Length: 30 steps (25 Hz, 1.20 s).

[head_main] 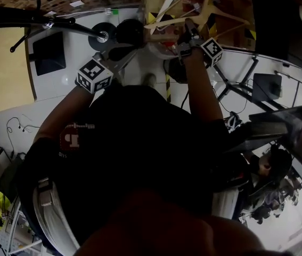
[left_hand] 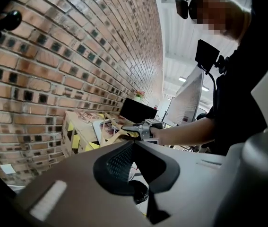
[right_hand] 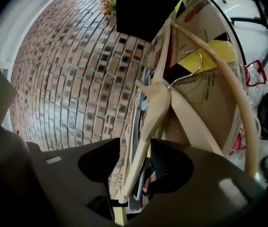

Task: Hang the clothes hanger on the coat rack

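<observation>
Right gripper view: the right claw [right_hand: 136, 148] stands apart around one wooden hanger [right_hand: 150, 119] among other hangers [right_hand: 230, 96] in the cardboard box [right_hand: 204, 86]; left claw [left_hand: 134, 142] together, empty. Closing here could catch a neighbour, tangling both.

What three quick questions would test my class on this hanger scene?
1. What stands between the open jaws of the right gripper? A: a wooden hanger. B: a cable. C: nothing.
2. True or false: the left gripper also holds a hanger.
3. In the head view, on which side of the cardboard box is the coat rack?
Key: 1 A; 2 false; 3 to its left.
</observation>
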### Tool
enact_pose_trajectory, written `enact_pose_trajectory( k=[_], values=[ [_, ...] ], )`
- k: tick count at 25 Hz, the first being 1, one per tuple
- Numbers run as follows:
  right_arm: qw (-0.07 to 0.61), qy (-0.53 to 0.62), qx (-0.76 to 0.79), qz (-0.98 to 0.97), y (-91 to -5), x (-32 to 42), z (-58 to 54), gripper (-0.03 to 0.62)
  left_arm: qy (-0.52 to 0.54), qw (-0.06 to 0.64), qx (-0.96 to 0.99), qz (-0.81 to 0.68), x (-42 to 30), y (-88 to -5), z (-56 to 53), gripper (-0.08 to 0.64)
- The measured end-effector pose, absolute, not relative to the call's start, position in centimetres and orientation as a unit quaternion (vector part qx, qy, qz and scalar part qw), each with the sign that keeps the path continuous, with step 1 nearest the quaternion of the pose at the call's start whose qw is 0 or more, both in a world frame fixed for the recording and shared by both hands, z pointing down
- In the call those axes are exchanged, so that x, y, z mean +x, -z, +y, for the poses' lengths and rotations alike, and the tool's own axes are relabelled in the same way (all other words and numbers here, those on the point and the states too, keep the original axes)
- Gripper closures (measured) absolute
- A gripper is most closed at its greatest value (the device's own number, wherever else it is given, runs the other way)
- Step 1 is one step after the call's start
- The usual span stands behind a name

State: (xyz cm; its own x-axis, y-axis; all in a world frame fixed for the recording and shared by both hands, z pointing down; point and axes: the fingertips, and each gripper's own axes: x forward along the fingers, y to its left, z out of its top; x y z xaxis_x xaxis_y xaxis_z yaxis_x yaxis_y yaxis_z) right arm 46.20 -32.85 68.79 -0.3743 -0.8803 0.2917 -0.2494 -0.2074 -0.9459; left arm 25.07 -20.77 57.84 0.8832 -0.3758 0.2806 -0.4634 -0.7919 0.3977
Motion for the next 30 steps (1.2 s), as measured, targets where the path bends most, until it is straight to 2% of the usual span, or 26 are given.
enact_pose_trajectory(
  k=[10, 12, 13, 14, 19, 23, 24, 28, 30],
  values=[
    [0.317, 0.579, -0.542, 0.52, -69.5, 49.6, -36.4, 0.382, -0.096, 0.237, 0.94, -0.226, 24.7, -58.0, -20.9, 0.568],
    [0.307, 0.581, -0.557, 0.508, -70.4, 50.1, -36.6, 0.476, -0.098, 0.237, 0.939, -0.228, 24.4, -58.2, -21.0, 0.568],
    [0.3, 0.583, -0.562, 0.503, -70.7, 50.4, -36.6, 0.57, -0.099, 0.238, 0.938, -0.23, 24.1, -58.3, -21.1, 0.569],
    [0.297, 0.586, -0.563, 0.502, -70.9, 50.5, -36.7, 0.58, -0.099, 0.24, 0.937, -0.232, 23.9, -58.4, -21.1, 0.568],
    [0.286, 0.6, -0.529, 0.528, -70.3, 48.7, -35.7, 0.58, -0.096, 0.244, 0.936, -0.234, 23.5, -58.5, -21.3, 0.568],
    [0.232, 0.595, -0.492, 0.592, -68.0, 45.5, -32.5, 0.578, -0.094, 0.241, 0.938, -0.23, 23.7, -58.2, -21.3, 0.568],
    [0.215, 0.59, -0.477, 0.615, -67.1, 44.8, -31.4, 0.565, -0.094, 0.24, 0.939, -0.229, 23.7, -58.2, -21.3, 0.568],
    [0.154, 0.568, -0.461, 0.665, -64.1, 46.3, -26.6, 0.437, -0.093, 0.242, 0.939, -0.226, 23.8, -58.3, -21.2, 0.568],
    [0.142, 0.552, -0.489, 0.66, -64.0, 49.5, -24.6, 0.422, -0.094, 0.242, 0.94, -0.223, 23.9, -58.3, -21.0, 0.569]
  ],
)
